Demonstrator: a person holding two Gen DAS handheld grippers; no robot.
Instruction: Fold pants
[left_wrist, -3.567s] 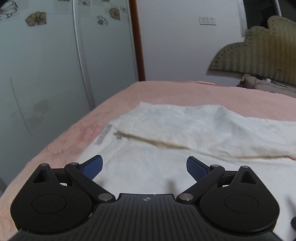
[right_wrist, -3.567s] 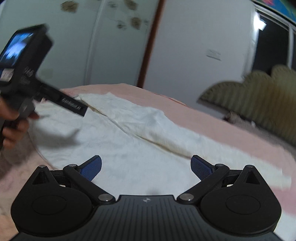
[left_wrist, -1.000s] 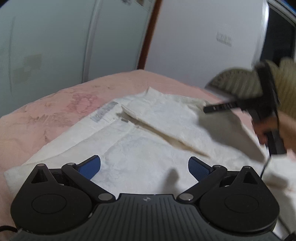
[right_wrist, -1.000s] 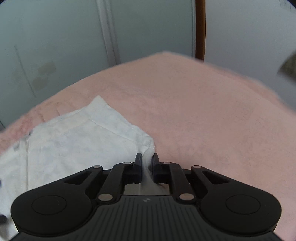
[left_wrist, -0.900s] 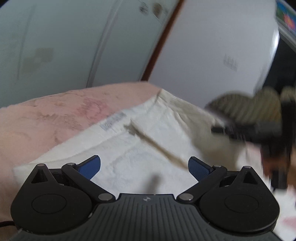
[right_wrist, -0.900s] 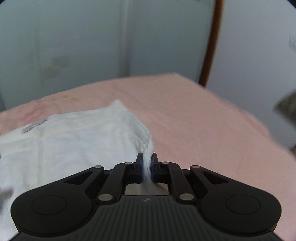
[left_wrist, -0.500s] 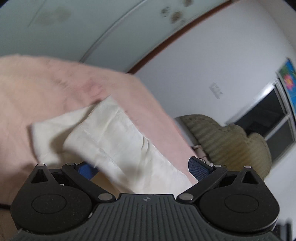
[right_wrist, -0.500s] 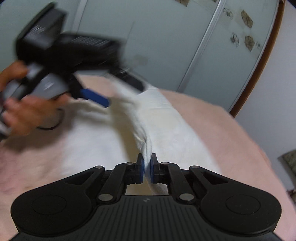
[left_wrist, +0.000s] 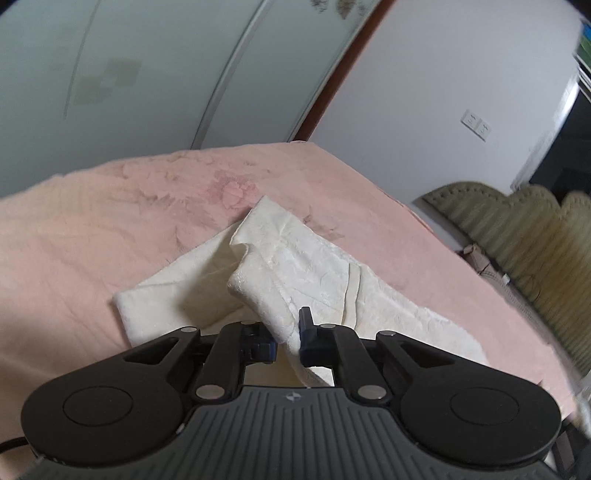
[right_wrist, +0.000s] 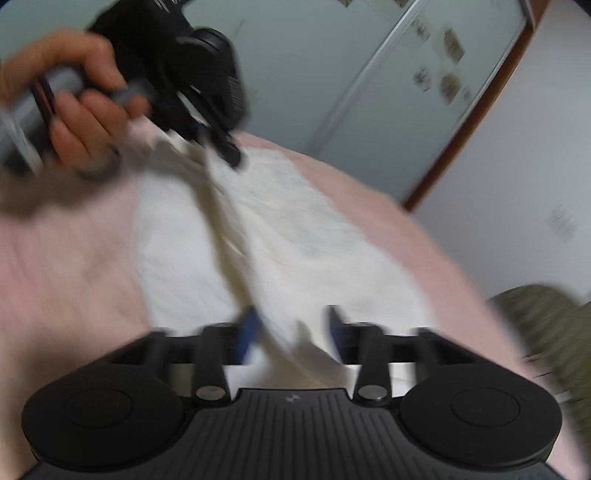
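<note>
**Two grippers on one pair of white pants**

Two of our grippers work the white pants (left_wrist: 306, 273), which lie across the pink bedspread (left_wrist: 122, 214) with one layer folded back over another. Our left gripper (left_wrist: 288, 341) has its jaws pressed tight on a fold of the cloth, and that pinched edge rises off the bed toward the camera. From the right wrist view we see the same gripper (right_wrist: 225, 146) at the far end of the pants, carried by our left hand (right_wrist: 79, 107); a taut ridge of fabric runs from it down the picture. Our right gripper (right_wrist: 291, 332) is opening, its blue pads parted, with a flap of the pants between them but no pad visibly pressing it. That view is motion-blurred. A green padded headboard (left_wrist: 524, 251) stands beyond the bed.
</note>
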